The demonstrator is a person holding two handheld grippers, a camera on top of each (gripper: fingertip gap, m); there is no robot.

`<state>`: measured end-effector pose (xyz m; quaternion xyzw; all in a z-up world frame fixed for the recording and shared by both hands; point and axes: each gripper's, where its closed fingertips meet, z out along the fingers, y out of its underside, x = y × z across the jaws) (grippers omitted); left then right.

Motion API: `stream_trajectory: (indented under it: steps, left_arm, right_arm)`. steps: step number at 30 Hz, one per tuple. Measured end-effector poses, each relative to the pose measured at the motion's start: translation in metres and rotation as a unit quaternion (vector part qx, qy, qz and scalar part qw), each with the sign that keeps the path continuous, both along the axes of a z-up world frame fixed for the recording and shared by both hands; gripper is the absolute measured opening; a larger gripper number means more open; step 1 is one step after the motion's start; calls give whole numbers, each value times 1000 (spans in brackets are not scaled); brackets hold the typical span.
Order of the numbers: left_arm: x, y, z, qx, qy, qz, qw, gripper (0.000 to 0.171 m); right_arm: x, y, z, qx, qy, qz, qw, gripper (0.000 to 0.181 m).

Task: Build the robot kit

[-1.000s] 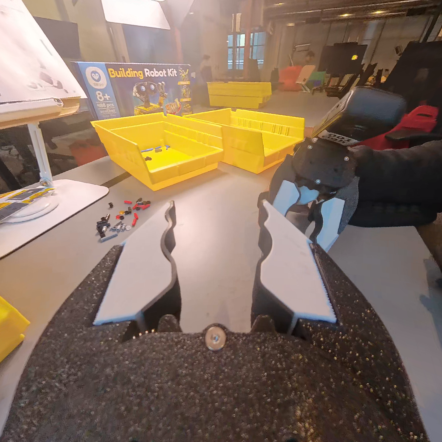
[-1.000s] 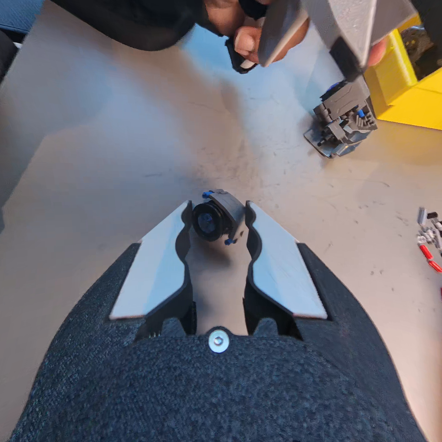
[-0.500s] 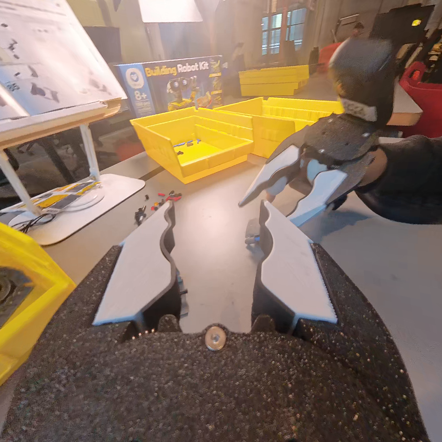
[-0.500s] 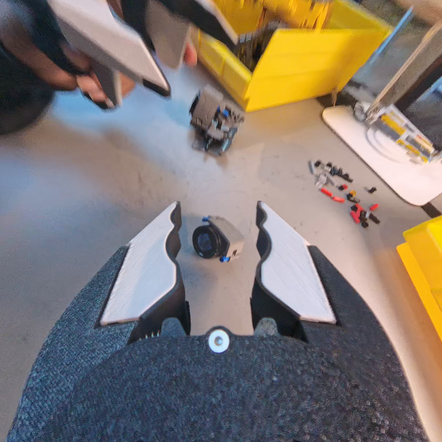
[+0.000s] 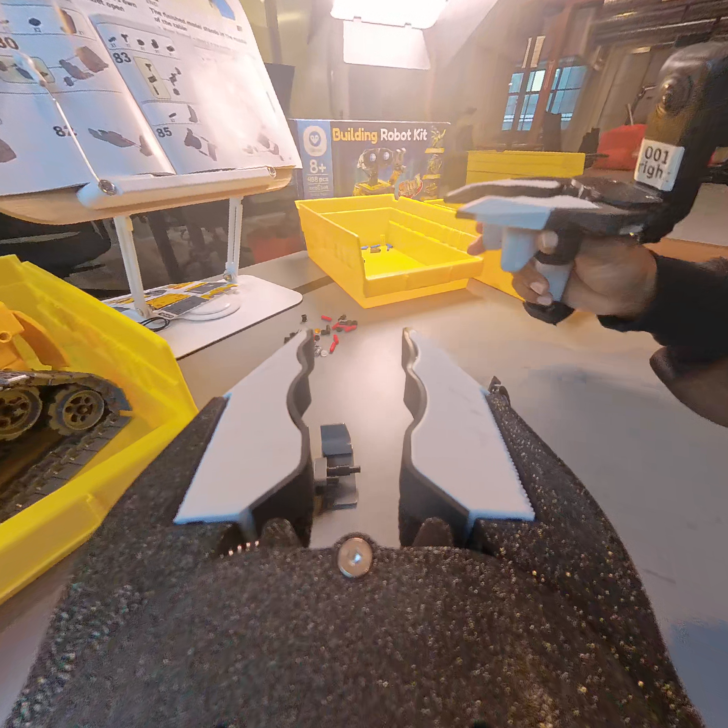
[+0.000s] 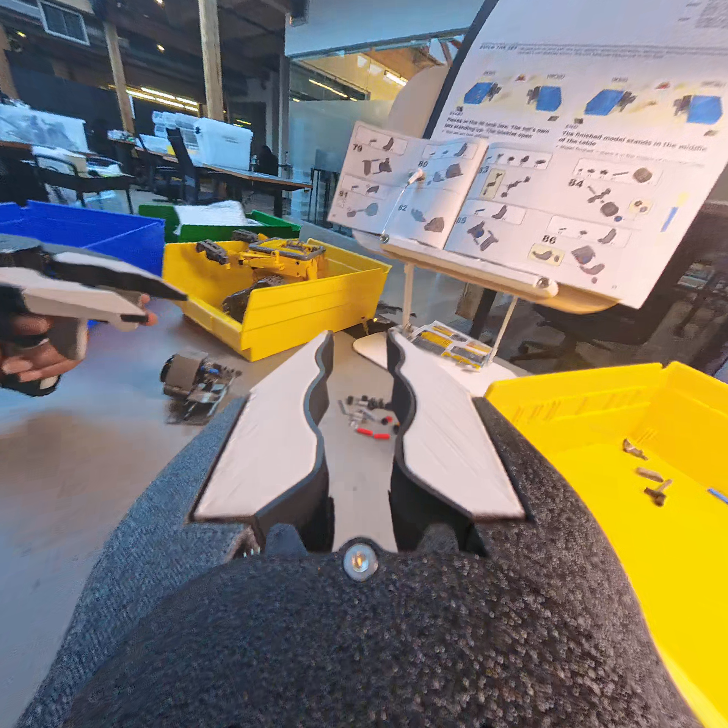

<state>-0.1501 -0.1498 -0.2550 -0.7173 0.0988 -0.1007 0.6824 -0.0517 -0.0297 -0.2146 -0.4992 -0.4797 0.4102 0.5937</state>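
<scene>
Both grippers empty above the table; grey sub-assembly lies loose, small parts unsorted.

We find the left gripper (image 5: 356, 342) spread wide, holding nothing, directly over a grey block sub-assembly (image 5: 335, 468) that lies on the table (image 5: 551, 413) between its fingers. The right gripper (image 6: 360, 342) stands apart at a moderate gap, also empty, pointing toward a scatter of red and dark pins (image 6: 368, 413). A yellow bin (image 6: 315, 311) holds a tracked yellow model (image 6: 275, 264); another yellow bin (image 6: 571, 390) holds few pieces. An instruction booklet (image 6: 472, 197) stands open on its stand. We judge assembly unfinished.
</scene>
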Motion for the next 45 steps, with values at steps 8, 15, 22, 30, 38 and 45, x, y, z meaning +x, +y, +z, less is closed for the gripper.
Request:
stream_trajectory:
  steps: [8,15,22,30,38,45]
  left_arm:
    - [-6,-1,-3,2,8,9,1000,0]
    - [-10,1,-8,-9,-7,14,1000,3]
    - [0,4,-15,-24,-7,-6,1000,12]
    - [0,3,-13,-23,-25,-12,999,12]
    - [-4,5,-15,-25,-28,-2,999,14]
    - [-3,6,-18,-32,-27,-2,999,16]
  right_arm:
    - [-72,140,75,32,44,-121,991,3]
    - [-136,221,55,60,-41,-147,986,3]
    - [-148,229,46,57,-71,-139,986,7]
    - [-135,243,49,37,-64,-154,985,11]
    - [-119,258,45,8,-58,-179,982,15]
    - [-116,253,41,15,-71,-172,982,17]
